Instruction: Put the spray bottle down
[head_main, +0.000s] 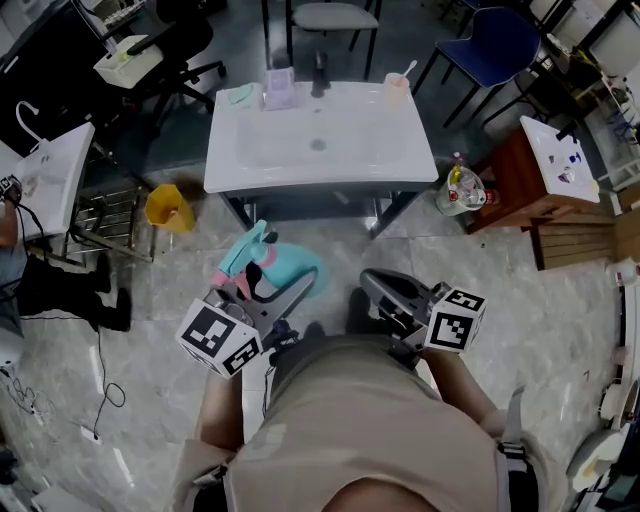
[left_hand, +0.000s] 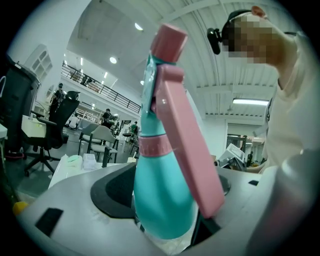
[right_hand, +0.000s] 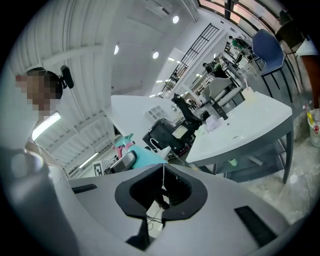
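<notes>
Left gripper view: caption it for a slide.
Left gripper clamped on a teal spray bottle with a long pink trigger.

Dim overhead light, fisheye-warped edges

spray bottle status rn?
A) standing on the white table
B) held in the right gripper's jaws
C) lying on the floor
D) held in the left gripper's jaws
D: in the left gripper view the teal spray bottle with its pink trigger sits clamped in the jaws of the left gripper, off the table and floor, while the right gripper has its jaws together on nothing.
</notes>
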